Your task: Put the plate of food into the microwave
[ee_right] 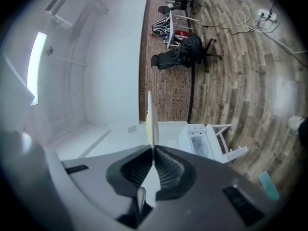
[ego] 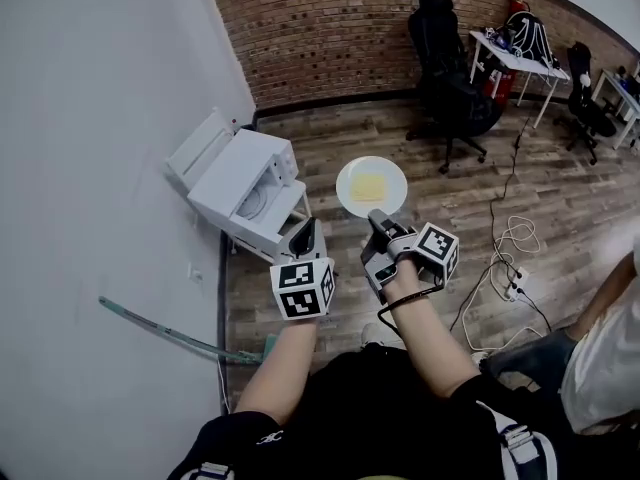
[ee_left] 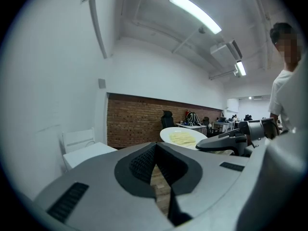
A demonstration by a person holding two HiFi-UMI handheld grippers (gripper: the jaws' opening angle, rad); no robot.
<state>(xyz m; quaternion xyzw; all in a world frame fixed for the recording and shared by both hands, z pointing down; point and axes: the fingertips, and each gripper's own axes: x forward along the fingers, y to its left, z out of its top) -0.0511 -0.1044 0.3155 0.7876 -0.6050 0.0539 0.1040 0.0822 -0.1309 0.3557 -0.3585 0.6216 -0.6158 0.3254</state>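
A white plate [ego: 371,186] with flat yellow food is held level above the wooden floor. My right gripper [ego: 378,216] is shut on the plate's near rim. In the right gripper view the plate [ee_right: 150,124] shows edge-on, pinched between the pads of that gripper [ee_right: 153,153]. The white microwave [ego: 250,183] stands low at the left with its door [ego: 198,144] swung open, to the left of the plate. My left gripper [ego: 310,230] hovers by the microwave's front corner, shut, with nothing in it. From the left gripper view [ee_left: 156,160] the plate [ee_left: 183,136] is ahead to the right.
A white wall runs along the left and a brick wall [ego: 330,38] at the back. A black office chair [ego: 450,78] and white desks [ego: 515,58] stand beyond. Cables and a power strip [ego: 510,273] lie on the floor at right, near a person [ego: 605,358].
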